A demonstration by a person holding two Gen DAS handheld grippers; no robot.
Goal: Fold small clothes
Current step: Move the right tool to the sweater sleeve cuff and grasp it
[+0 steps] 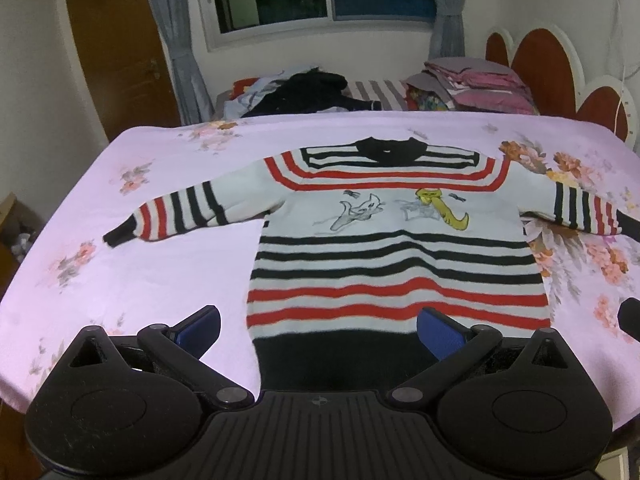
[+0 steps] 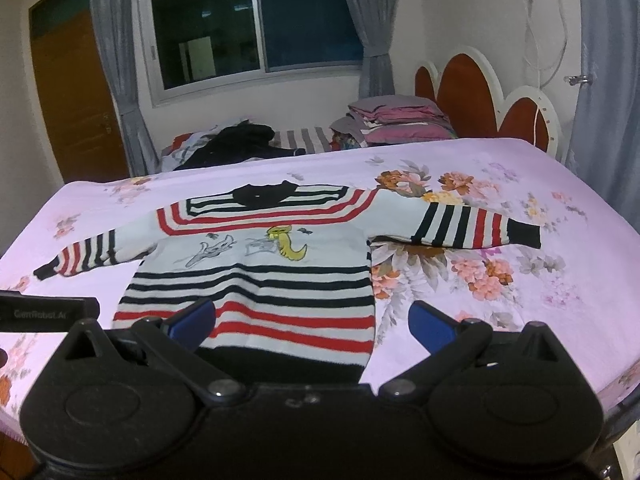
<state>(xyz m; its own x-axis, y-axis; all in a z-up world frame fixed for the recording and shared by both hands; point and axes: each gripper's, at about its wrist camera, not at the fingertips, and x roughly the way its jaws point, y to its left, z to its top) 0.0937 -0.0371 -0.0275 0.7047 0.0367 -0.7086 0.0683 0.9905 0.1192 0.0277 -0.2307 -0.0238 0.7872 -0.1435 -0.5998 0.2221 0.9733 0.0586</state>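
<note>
A small white sweater (image 1: 392,248) with black and red stripes, a black collar and cartoon prints lies flat, face up, on a pink floral cloth, sleeves spread to both sides. It also shows in the right wrist view (image 2: 256,280). My left gripper (image 1: 318,330) is open and empty, above the sweater's black hem near its lower left corner. My right gripper (image 2: 310,326) is open and empty, above the hem near its lower right corner. The left gripper's body (image 2: 48,308) shows at the left edge of the right wrist view.
The pink floral cloth (image 1: 140,272) covers the table, whose edges curve off at left and right. Behind it a bed holds a heap of dark clothes (image 1: 304,92) and folded pink bedding (image 1: 480,84). A window, curtains and a wooden door stand beyond.
</note>
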